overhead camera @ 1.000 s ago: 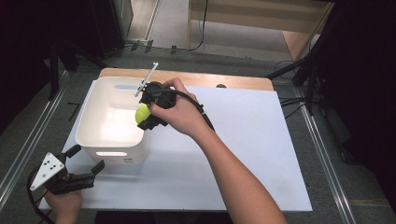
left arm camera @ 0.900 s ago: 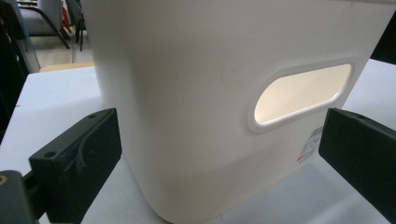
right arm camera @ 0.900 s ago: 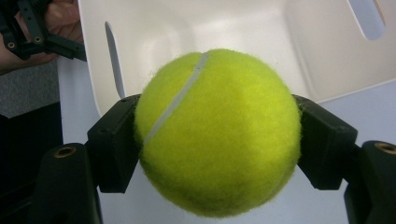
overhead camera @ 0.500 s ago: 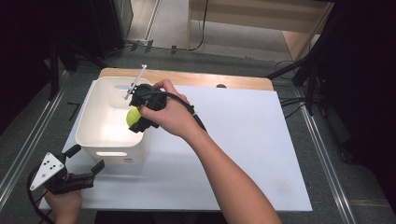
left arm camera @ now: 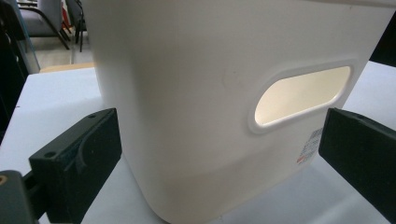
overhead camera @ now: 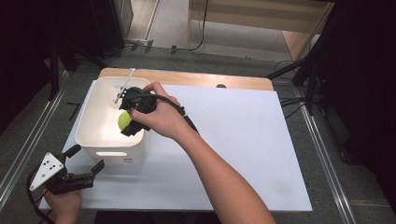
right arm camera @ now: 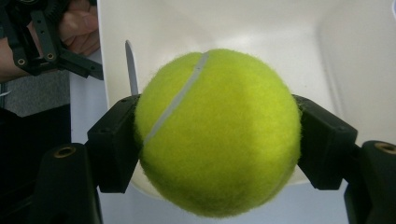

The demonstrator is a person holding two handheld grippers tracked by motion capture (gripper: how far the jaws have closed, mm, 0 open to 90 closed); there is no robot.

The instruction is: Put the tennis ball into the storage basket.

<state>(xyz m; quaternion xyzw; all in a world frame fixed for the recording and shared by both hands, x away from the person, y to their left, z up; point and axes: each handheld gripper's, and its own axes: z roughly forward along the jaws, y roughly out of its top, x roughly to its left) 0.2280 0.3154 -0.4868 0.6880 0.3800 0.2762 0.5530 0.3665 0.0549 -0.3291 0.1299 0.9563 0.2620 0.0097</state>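
Yellow-green tennis ball (right arm camera: pixel 217 133) is clenched between the 2 jaws of the right tool (overhead camera: pixel 131 117), over the open white bin (overhead camera: pixel 93 126) at the left centre of the high view. Left tool (overhead camera: pixel 81 164), at the lower left, is released, jaws wide apart just beside the bin's handle slot (left arm camera: pixel 301 94), on the white worktop (overhead camera: pixel 243 140).

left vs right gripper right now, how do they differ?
The right gripper is shut on a tennis ball; the left gripper is open and holds nothing. The right gripper is above the inside of the white bin; the left gripper sits low at the table's near left corner, its jaws spread toward the bin's handle slot without touching the wall. Both are hand-held and have black jaws.
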